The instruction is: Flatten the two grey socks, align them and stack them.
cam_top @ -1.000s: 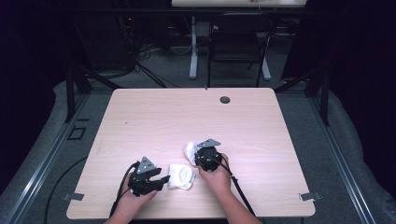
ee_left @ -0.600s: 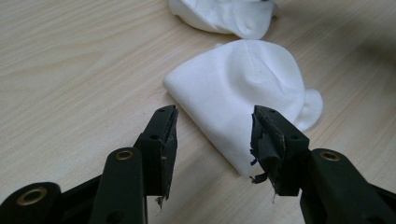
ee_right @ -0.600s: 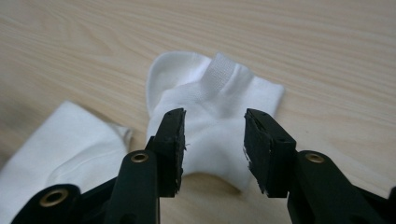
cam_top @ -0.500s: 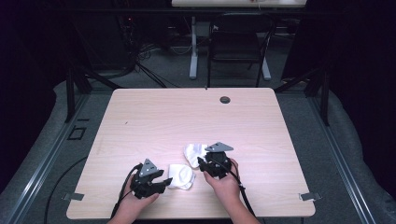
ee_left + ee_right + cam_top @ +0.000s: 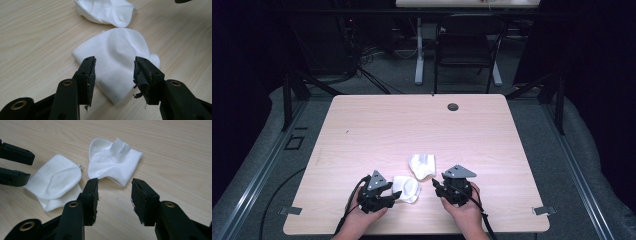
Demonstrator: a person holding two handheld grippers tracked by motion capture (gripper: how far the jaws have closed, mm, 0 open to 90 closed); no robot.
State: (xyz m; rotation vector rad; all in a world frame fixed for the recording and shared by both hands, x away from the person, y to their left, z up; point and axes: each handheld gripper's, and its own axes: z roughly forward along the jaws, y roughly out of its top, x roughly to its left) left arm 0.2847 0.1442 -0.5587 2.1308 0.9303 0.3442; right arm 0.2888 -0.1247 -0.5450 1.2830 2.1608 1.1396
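Backing off with jaws just opened and empty, right gripper [image 5: 435,184] dropped its sock [image 5: 422,165]; left gripper [image 5: 398,196] gapes over the other sock [image 5: 406,188].

The far sock [image 5: 107,11] is cut off by the left gripper view's top edge

My tongs [image 5: 113,200] are matt black plastic with frayed rubbery pads; both socks [image 5: 113,166] are soft white knit cloth; the worktop [image 5: 412,125] is smooth pale wood-grain.

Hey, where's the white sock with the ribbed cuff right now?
In the high view the cuffed sock lies on the table's near half, just beyond the other white sock, ahead and to the left of the right tool.
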